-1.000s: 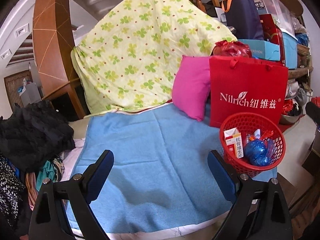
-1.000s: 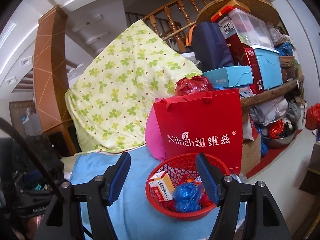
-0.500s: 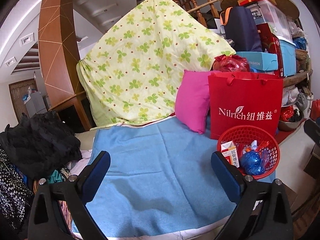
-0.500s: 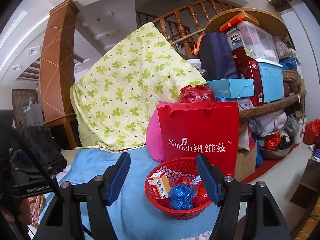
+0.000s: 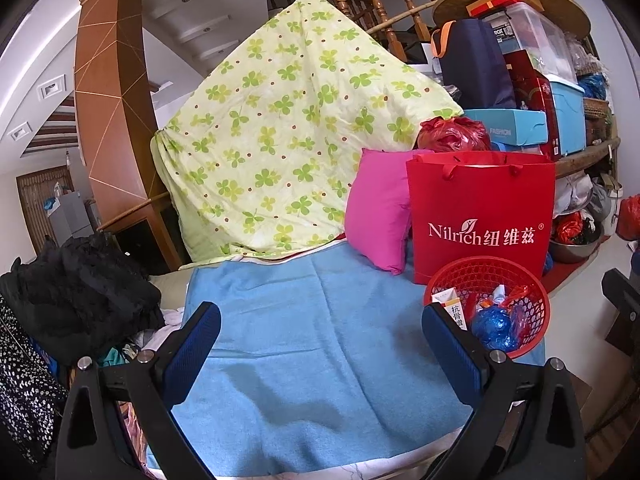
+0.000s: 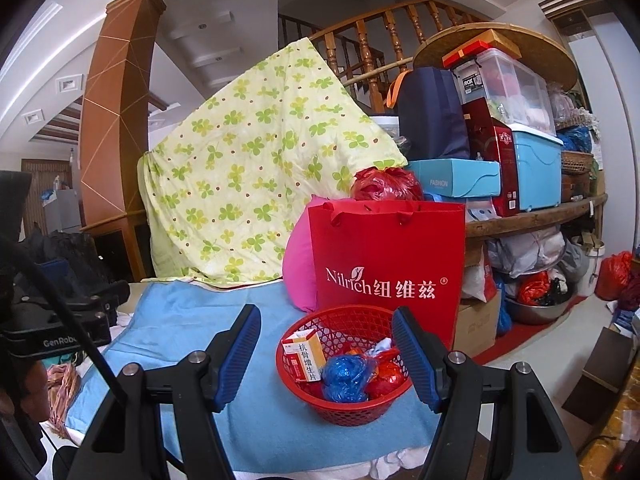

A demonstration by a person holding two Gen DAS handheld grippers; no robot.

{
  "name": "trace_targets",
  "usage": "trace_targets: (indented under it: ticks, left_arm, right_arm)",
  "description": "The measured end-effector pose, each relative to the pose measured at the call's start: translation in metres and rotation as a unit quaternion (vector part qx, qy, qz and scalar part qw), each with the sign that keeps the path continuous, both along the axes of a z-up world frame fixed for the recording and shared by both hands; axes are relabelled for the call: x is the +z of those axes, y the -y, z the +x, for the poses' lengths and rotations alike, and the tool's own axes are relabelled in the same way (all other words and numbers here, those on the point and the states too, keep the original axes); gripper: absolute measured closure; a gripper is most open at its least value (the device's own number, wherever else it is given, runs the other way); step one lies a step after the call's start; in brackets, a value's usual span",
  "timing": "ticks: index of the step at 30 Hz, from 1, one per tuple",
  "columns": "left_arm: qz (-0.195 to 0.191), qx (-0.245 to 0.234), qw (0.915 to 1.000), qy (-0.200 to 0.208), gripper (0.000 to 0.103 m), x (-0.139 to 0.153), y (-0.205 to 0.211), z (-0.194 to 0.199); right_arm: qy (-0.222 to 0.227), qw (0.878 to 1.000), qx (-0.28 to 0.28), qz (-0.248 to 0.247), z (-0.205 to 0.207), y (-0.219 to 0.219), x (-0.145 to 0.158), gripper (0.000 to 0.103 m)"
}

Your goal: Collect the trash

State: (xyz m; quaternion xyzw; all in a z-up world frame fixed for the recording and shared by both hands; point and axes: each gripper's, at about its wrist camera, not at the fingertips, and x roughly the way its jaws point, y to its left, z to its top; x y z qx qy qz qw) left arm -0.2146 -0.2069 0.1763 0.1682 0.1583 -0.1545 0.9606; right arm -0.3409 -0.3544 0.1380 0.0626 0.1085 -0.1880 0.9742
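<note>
Trash is all sitting in the red basket (image 6: 352, 410) on the blue blanket (image 5: 300, 340): a medicine box (image 6: 305, 356), a blue crumpled bag (image 6: 345, 376) and red wrappers (image 6: 386, 380), right in front of the red Nilrich bag (image 6: 388, 256). Left hand-held gripper (image 5: 320, 344) and right hand-held gripper (image 6: 326, 350) are both spread wide, holding nothing.

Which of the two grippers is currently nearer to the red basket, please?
Right. The right gripper frames the red basket between its open fingers; the left gripper faces bare blue towel, with the basket off to its right.
</note>
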Motion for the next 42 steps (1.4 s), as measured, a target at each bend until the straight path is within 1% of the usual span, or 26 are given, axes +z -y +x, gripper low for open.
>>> trace_targets:
  ticks: [4,15,21,30,42]
  left_arm:
    - [0.003,-0.004,1.0000,0.003,0.003,0.000,0.000,-0.005]
    - [-0.001,-0.007,0.9999,0.010,0.003,0.004,-0.003,-0.016]
    - [-0.003,-0.010,0.9998,0.014,0.003,0.007,-0.005,-0.022]
    - [-0.003,-0.010,0.9998,0.015,0.003,0.007,-0.005,-0.023]
    - [0.003,-0.007,0.9994,0.035,0.003,0.018,-0.005,-0.034]
  right_arm:
    - [0.002,1.000,0.002,-0.008,-0.004,-0.003,0.002,0.029]
    - [-0.005,1.000,-0.002,-0.026,-0.007,-0.016,0.011,0.028]
    - [-0.012,1.000,-0.003,-0.028,-0.012,-0.019,0.015,0.028]
    - [-0.012,1.000,-0.005,-0.026,-0.013,-0.018,0.016,0.028]
    - [-0.018,1.000,-0.011,-0.022,-0.025,-0.013,0.017,0.028]
